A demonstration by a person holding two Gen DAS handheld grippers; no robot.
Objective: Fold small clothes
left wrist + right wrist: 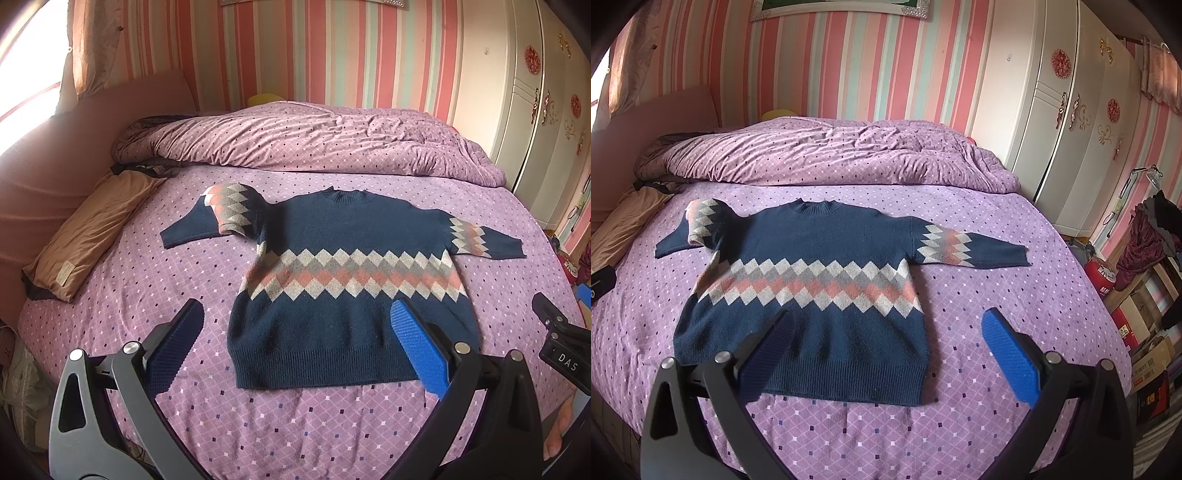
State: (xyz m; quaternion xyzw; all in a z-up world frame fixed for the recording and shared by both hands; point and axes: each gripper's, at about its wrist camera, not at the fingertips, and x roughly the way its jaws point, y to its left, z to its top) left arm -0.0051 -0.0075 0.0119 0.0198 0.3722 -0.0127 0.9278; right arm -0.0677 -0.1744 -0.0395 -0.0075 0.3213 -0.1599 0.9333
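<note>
Spread flat on the bed [110, 295], collar far and hem near, navy sweater [351, 295] with sleeves out left-right; left gripper [295, 347] released over hem's left half, right gripper [890, 350] released at hem's right corner.

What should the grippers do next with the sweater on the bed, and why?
Probably bring the left gripper to the bunched sleeve and straighten it. The sweater lies flat, its other sleeve is straight, and both grippers are open and empty.
</note>
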